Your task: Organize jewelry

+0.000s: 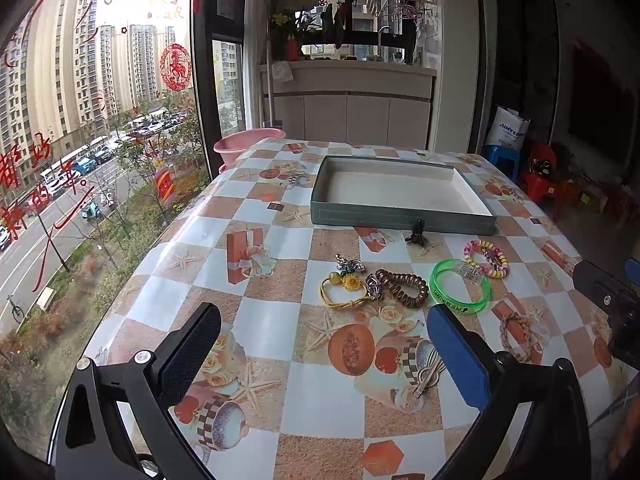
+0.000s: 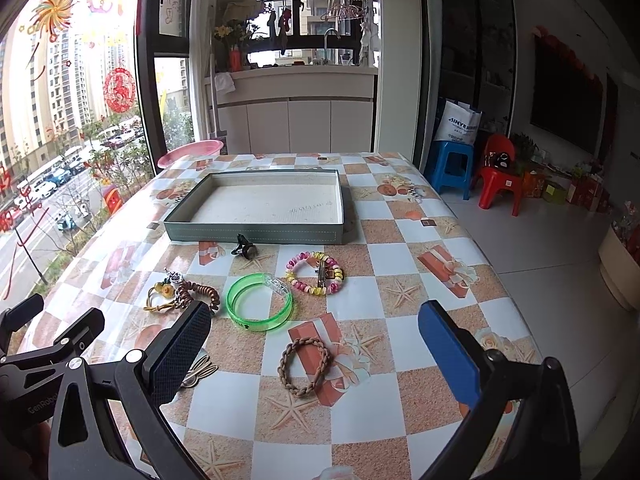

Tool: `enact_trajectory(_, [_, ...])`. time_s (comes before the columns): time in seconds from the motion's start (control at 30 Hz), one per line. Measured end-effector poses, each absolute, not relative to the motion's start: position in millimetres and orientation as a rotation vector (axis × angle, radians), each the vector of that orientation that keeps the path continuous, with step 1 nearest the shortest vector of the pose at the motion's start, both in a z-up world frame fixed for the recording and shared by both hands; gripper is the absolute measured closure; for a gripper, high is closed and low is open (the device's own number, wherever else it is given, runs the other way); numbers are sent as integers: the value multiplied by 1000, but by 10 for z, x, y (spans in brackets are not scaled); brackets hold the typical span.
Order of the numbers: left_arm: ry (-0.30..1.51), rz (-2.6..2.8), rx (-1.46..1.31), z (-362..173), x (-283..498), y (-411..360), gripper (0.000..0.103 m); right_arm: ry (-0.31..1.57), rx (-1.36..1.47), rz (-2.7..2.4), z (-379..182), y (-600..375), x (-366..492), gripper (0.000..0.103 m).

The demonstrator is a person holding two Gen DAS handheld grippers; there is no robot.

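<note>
An empty grey-green tray (image 1: 400, 222) (image 2: 256, 235) with a pale lining sits on the far half of the table. In front of it lie a black clip (image 1: 416, 234) (image 2: 243, 249), a yellow flower hair tie (image 1: 344, 286) (image 2: 160, 296), a brown coil hair tie (image 1: 402, 288) (image 2: 200, 294), a green bangle (image 1: 460, 286) (image 2: 260, 304), a pink-yellow bead bracelet (image 1: 486, 258) (image 2: 314, 274), a braided brown band (image 1: 516, 332) (image 2: 305, 364) and a wooden hair clip (image 1: 430, 372) (image 2: 200, 370). My left gripper (image 1: 324, 320) is open and empty. My right gripper (image 2: 316, 318) is open and empty above the braided band.
The table has a checked fruit-pattern cloth (image 1: 272, 320). A large window runs along the left (image 1: 100, 120). A pink basin (image 1: 248, 144) sits beyond the far left corner. Blue and red stools (image 2: 480, 172) stand on the floor at right.
</note>
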State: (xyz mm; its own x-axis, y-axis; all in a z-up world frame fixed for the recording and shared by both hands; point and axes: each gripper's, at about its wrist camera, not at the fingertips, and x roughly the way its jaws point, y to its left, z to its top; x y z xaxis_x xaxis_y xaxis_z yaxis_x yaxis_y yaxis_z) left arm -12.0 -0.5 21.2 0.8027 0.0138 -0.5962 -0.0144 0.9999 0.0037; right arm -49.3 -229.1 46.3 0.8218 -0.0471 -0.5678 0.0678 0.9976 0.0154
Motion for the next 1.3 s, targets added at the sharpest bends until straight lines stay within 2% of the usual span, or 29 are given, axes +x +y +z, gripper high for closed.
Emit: enact_trajectory(1.3, [644,12,9,197,-117,-44,0,603,39,-61,462,-2300,-497,0])
